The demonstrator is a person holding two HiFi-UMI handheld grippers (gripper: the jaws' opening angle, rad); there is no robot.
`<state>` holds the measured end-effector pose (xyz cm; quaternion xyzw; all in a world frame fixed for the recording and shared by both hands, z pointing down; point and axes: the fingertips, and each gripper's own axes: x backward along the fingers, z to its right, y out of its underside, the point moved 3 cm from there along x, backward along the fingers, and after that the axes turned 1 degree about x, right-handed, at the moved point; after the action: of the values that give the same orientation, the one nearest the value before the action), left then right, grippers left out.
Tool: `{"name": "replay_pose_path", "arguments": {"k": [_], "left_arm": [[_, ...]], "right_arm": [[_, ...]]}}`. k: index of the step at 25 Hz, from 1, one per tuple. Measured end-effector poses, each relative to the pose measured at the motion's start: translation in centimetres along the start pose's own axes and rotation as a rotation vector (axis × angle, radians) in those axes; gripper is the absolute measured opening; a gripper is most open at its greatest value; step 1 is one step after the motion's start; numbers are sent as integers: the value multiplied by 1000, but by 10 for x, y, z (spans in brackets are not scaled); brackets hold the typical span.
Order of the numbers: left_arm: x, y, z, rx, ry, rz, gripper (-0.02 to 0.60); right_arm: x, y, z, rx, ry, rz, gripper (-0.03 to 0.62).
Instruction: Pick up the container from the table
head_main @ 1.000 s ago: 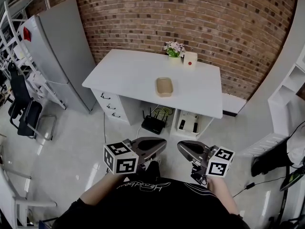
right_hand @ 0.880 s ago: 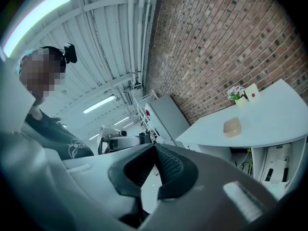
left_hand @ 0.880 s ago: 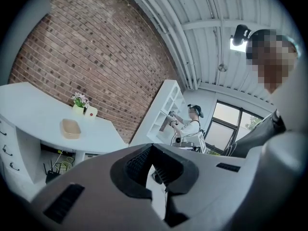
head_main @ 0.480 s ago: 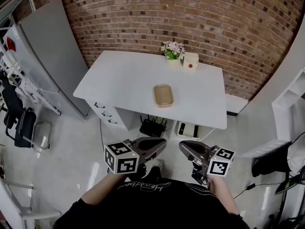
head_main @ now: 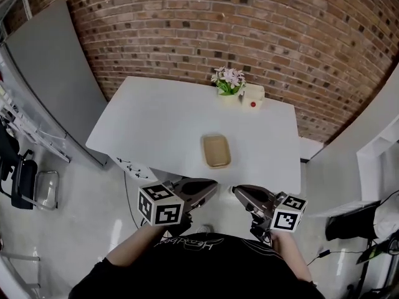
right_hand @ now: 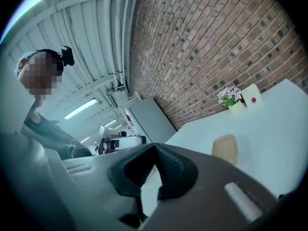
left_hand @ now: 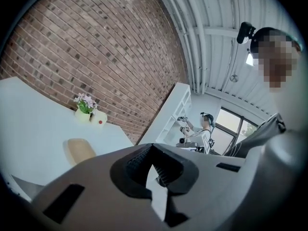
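Note:
A shallow tan container (head_main: 216, 151) lies on the white table (head_main: 156, 120), near its front edge. It also shows as a tan shape in the left gripper view (left_hand: 80, 150) and the right gripper view (right_hand: 225, 148). My left gripper (head_main: 214, 185) is shut and empty, held just short of the table's front edge, below and left of the container. My right gripper (head_main: 235, 190) is shut and empty too, just below the container. Both jaw pairs meet at the tips with nothing between them (left_hand: 152, 147) (right_hand: 155, 147).
A small pot of pink flowers (head_main: 228, 81) and a white box with a red dot (head_main: 252, 96) stand at the table's back edge against the brick wall. A grey cabinet (head_main: 50, 73) stands at the left, white shelving (head_main: 381, 161) at the right, a dark chair (head_main: 22, 176) at far left.
The table and container have come much nearer and lower in the head view as I walked forward. The drawers and shelves under the table have dropped out of sight. Both grippers stay shut.

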<state>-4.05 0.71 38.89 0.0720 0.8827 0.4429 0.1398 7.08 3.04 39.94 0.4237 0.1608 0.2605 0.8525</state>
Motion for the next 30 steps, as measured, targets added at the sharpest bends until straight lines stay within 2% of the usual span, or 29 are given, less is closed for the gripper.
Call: {"name": "replay_pose_path", "arguments": {"k": [6,16,22,30], "left_arm": [[-7,-26,-42,18,-5,-5,3],[-20,-42,-61,18,-2,-12,3],[-24,-49,-78,32,-36,-7,3],[-44,-62,-117,86,-108,6,3]], "right_arm": [[-26,-25,30,0,56,25,5],[-29,-39,52,-35,76,35,5],[-34,-54,68,-28,62,76,5],[-38,-72,124,-93,106,99,5]]}}
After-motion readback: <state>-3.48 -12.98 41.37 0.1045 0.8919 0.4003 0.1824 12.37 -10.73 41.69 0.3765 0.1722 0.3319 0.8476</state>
